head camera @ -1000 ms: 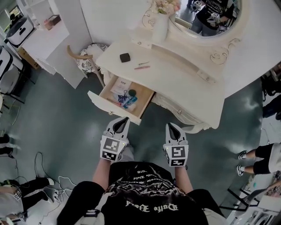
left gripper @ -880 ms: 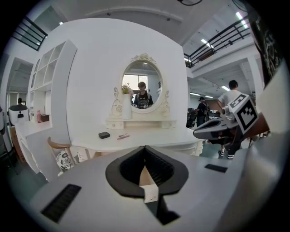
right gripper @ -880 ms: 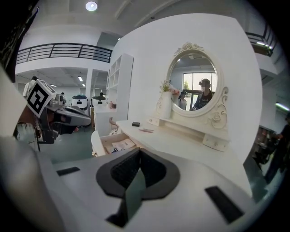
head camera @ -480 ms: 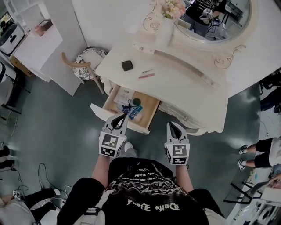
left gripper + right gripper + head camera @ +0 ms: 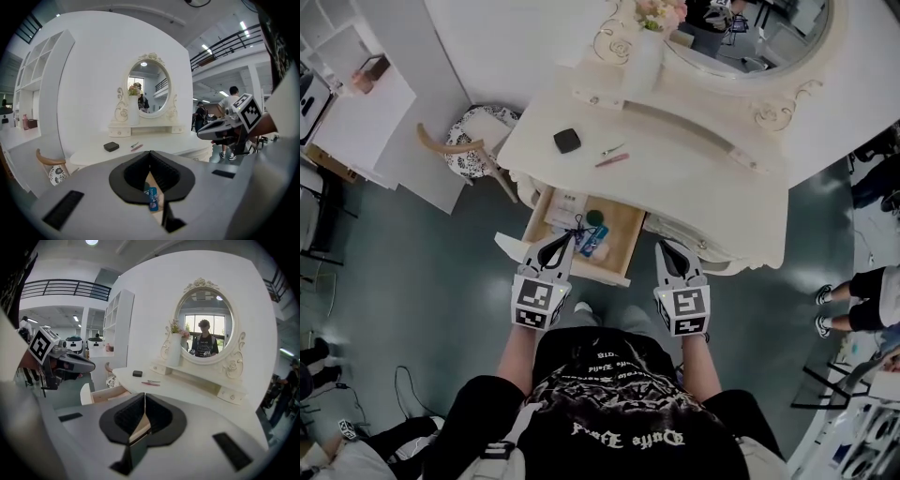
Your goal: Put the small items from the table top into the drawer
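Observation:
On the white dressing table (image 5: 694, 178) lie a small black box (image 5: 567, 141), a pink stick (image 5: 612, 160) and a thin metal piece (image 5: 612, 149). The black box (image 5: 111, 146) and the pink stick (image 5: 137, 147) also show in the left gripper view. The drawer (image 5: 619, 225) below stands pulled out, holding a blue packet (image 5: 594, 240), a dark round lid and papers. My left gripper (image 5: 566, 240) is shut and empty, its tip over the drawer's front edge. My right gripper (image 5: 667, 247), shut and empty too, hangs just right of the drawer, short of the table's front.
An oval mirror (image 5: 750, 42) and a white vase of flowers (image 5: 643, 52) stand at the table's back. A patterned stool with a curved wooden back (image 5: 473, 150) sits left of the table. People's legs (image 5: 853, 323) are at the right, and cables lie on the floor at the lower left.
Both grippers have come forward toward the table. The left tip now reaches the drawer's front edge; the jaws have stayed shut.

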`<state>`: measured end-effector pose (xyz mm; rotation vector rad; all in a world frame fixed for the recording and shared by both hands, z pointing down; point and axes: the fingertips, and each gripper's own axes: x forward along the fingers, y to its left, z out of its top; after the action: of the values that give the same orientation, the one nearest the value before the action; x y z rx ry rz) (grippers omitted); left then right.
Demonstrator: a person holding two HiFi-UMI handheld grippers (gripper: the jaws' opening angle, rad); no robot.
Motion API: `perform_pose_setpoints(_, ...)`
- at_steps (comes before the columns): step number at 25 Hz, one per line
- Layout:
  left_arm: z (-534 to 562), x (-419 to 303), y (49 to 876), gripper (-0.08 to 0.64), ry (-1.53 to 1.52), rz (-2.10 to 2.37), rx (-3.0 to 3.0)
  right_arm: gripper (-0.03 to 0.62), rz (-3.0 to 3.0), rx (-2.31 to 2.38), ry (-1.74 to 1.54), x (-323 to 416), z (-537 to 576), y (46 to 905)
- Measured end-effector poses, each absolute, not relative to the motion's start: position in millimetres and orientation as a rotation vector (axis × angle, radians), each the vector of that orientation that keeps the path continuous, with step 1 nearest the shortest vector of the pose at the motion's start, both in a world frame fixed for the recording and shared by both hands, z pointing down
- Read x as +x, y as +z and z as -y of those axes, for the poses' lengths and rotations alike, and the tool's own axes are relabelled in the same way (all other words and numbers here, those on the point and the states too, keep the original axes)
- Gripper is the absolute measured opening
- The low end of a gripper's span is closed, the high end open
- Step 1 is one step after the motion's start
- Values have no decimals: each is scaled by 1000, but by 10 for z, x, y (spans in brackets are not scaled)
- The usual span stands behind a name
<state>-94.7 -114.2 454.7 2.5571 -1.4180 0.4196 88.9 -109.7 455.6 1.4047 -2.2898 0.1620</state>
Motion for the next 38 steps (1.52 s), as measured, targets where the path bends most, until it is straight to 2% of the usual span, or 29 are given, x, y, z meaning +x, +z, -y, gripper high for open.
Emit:
perform_pose_setpoints(27, 1693, -971, 4671, 15, 379, 1650, 2289, 15, 2461, 1039, 33, 625, 2492, 4441)
perform_pose_setpoints(29, 1733, -960, 4706, 15, 371, 1654, 2264, 28, 2481, 997, 37, 625, 2623, 4435)
perform_pose_setpoints(32, 1801, -942, 4726, 15, 363, 1670, 2236, 101, 2491, 930, 41, 605, 2817, 4460)
perform_pose_setpoints(38, 1855, -981, 4766, 15, 357, 1731, 2157, 103, 2527, 818, -18, 467, 3130, 4460)
